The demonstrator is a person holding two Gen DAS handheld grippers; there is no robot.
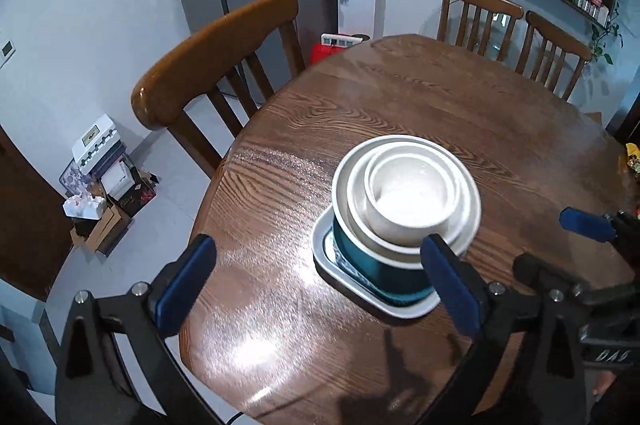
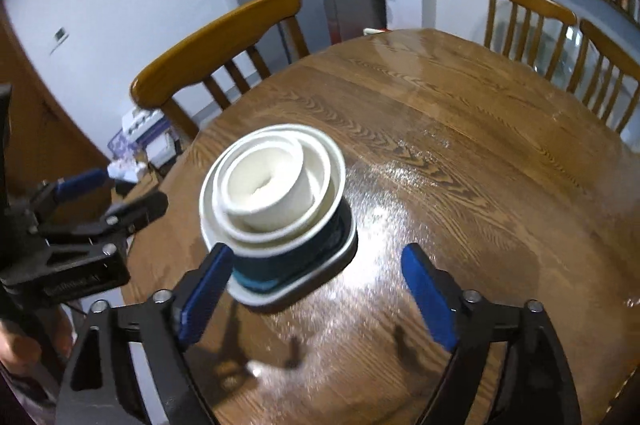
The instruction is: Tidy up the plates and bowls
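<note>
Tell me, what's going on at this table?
A person holds a gripper in each hand over a wooden table. Both the left gripper and right gripper are open and empty. Nested white bowls sit in a teal bowl on a white plate, untouched.

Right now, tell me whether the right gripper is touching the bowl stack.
Cannot tell. In the right wrist view the right gripper stands open, but its left pad overlaps the teal bowl; neither view shows contact or a gap plainly.
</note>
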